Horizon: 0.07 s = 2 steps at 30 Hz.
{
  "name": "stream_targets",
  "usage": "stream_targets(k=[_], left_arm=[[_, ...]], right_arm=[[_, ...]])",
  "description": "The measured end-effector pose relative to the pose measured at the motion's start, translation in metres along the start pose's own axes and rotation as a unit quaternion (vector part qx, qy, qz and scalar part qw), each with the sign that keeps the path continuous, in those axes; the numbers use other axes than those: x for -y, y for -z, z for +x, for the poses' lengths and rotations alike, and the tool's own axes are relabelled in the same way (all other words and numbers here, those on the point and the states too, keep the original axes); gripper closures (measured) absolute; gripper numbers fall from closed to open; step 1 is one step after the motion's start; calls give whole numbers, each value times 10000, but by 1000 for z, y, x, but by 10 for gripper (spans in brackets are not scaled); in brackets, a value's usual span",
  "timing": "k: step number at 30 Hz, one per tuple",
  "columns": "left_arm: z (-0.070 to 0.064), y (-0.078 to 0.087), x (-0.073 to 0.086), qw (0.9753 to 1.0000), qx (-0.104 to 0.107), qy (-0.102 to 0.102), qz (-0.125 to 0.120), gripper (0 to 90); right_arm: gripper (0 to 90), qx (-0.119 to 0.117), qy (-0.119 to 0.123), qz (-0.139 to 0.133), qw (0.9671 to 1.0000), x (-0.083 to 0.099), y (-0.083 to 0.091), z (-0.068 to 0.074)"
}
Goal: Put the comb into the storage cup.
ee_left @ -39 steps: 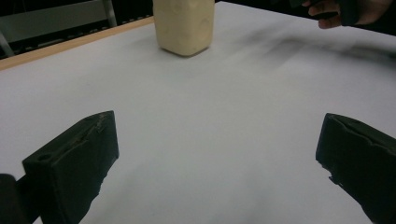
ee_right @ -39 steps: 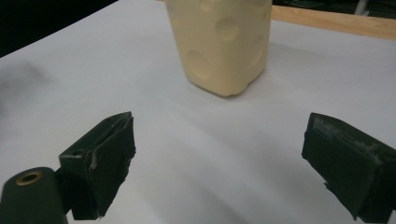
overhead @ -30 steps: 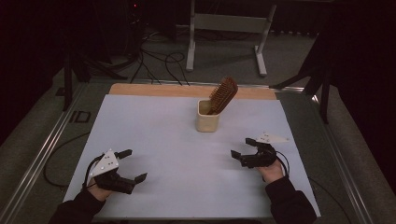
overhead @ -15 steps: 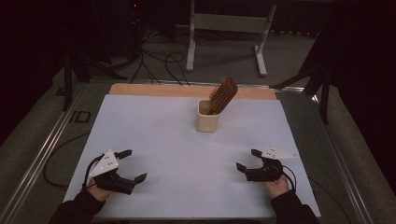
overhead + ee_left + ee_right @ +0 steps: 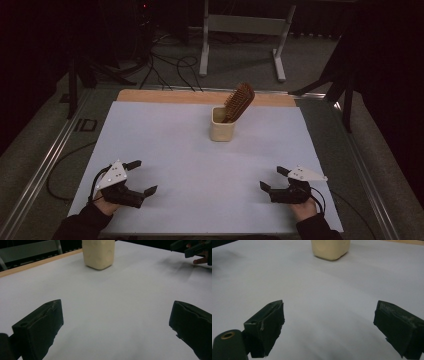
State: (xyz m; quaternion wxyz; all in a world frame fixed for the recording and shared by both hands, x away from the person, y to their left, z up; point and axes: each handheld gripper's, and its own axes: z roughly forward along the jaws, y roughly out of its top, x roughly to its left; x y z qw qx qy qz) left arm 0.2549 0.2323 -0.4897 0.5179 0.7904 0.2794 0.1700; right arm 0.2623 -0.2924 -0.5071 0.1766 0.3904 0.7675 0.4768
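Note:
A cream cup (image 5: 222, 128) stands on the white sheet (image 5: 165, 150) toward the back middle, with a wooden hairbrush (image 5: 238, 101) leaning in it, bristle head up and to the right. The cup's base (image 5: 98, 253) is at the top of the left gripper view, and the cup (image 5: 330, 248) also sits at the top of the right gripper view. My left gripper (image 5: 141, 177) rests near the front left corner, open, nothing between its jaws. My right gripper (image 5: 273, 179) rests near the front right, open and empty too. The right gripper (image 5: 190, 247) also appears far off in the left gripper view.
A wooden strip (image 5: 200, 97) runs along the sheet's far edge. Metal rails (image 5: 45, 165) border the table on both sides. Beyond it stand a stand's legs (image 5: 205, 45) and floor cables (image 5: 165, 62). White sheet lies bare between the grippers and the cup.
My right gripper has drawn back toward the front edge and a little to the right. The left gripper, cup and brush have stayed put.

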Motion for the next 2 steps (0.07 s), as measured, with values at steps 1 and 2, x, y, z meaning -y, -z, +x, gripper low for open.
stream_targets(k=[1, 2], left_arm=[[0, 0, 0, 10000, 0, -12, 9, 1], [0, 0, 0, 10000, 1, -14, 6, 1]], right_arm=[[93, 23, 22, 10, 10000, 0, 0, 0], [93, 27, 67, 27, 10000, 0, -1, 0]])
